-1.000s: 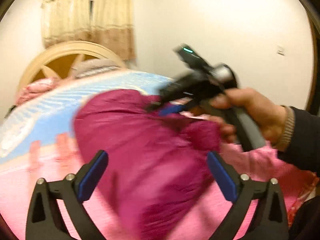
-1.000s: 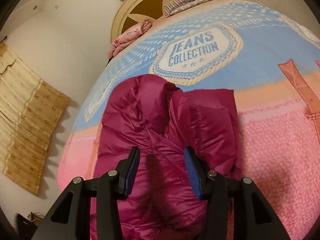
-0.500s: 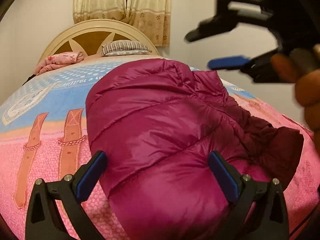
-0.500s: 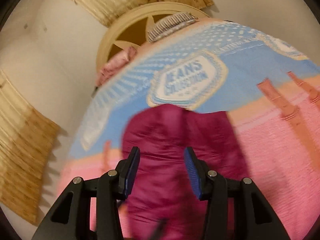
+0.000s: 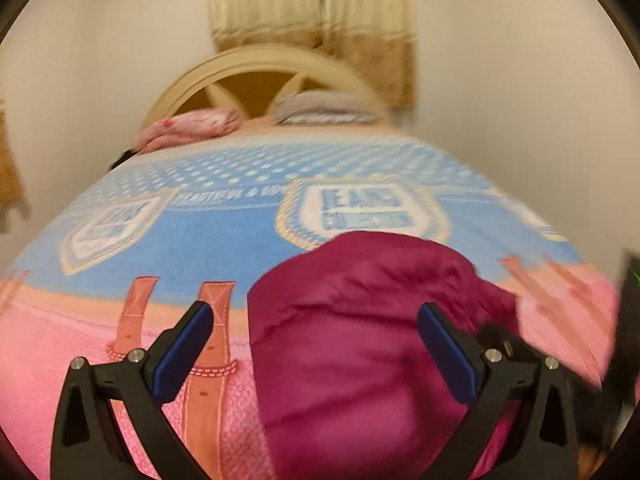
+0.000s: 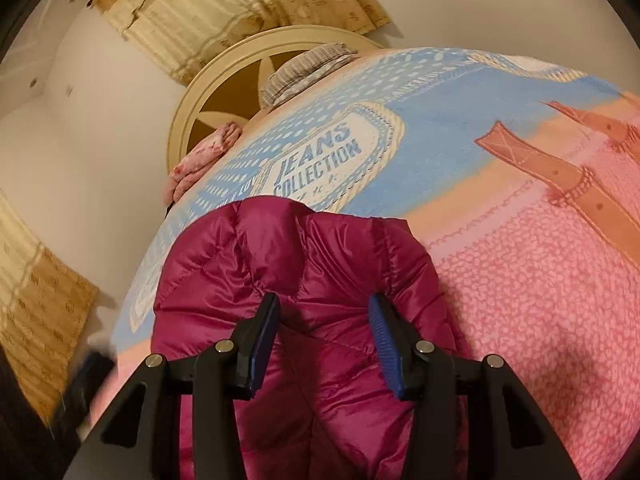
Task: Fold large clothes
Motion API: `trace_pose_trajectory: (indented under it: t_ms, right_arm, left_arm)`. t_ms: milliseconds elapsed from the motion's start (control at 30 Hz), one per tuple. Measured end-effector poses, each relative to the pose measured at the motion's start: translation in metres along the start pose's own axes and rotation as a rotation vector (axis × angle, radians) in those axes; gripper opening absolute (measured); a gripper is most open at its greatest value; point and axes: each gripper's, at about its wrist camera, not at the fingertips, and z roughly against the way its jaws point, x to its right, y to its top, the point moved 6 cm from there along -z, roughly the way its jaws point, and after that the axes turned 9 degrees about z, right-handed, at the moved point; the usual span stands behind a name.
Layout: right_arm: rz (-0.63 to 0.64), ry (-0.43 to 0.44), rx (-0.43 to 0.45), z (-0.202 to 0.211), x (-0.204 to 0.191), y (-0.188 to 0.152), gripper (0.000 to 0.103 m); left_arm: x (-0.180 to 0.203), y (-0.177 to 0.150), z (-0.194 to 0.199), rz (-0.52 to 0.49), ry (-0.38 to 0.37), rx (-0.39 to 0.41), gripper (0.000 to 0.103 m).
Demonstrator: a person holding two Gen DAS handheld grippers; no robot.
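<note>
Right wrist showed the magenta puffer jacket [image 6: 304, 280] bundled; right gripper [image 6: 324, 336] half-spread, left gripper [image 5: 316, 352] wide, both empty — next, probably a fresh grab.

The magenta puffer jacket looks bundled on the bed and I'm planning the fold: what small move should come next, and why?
Probably lower the right tool to pinch the raised ridge of the magenta puffer jacket between its pads. Both tools stand open and hold nothing, with the left tool wider, and the jacket lies bunched on the bedspread.
</note>
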Motion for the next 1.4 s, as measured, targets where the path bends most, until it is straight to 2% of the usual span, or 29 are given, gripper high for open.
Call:
trace_pose_trajectory:
  t_ms: [67,167,200,267,367,500,900,1400]
  right_arm:
    - [0.006,0.005,0.001,-0.001,0.004,-0.003,0.047]
    - [0.005,-0.003,0.002,-0.007,0.013,-0.008,0.047]
    - [0.001,-0.002,0.002,-0.008,0.015,-0.011,0.048]
    - [-0.004,0.001,-0.005,-0.012,0.018,-0.013,0.048]
    - [0.005,0.003,-0.016,-0.017,0.020,-0.015,0.048]
    - [-0.017,0.025,-0.036,-0.027,0.026,-0.017,0.048]
    - [-0.040,0.028,-0.055,-0.043,0.032,-0.018,0.048]
    - [-0.018,0.004,-0.059,-0.051,0.031,-0.018,0.048]
  left_arm:
    - [0.007,-0.001,-0.017,0.023,0.017,-0.048,0.103]
    - [0.007,-0.011,-0.048,0.004,0.106,-0.102,0.103]
    - [0.006,-0.019,-0.055,0.003,0.109,-0.133,0.103]
    - [0.000,-0.033,-0.068,0.029,0.104,-0.179,0.103]
    - [-0.012,-0.042,-0.076,0.108,0.050,-0.211,0.103]
    - [-0.017,-0.051,-0.087,0.161,0.024,-0.255,0.103]
    - [-0.011,-0.060,-0.096,0.132,0.056,-0.287,0.103]
    - [-0.011,-0.063,-0.099,0.134,0.054,-0.300,0.103]
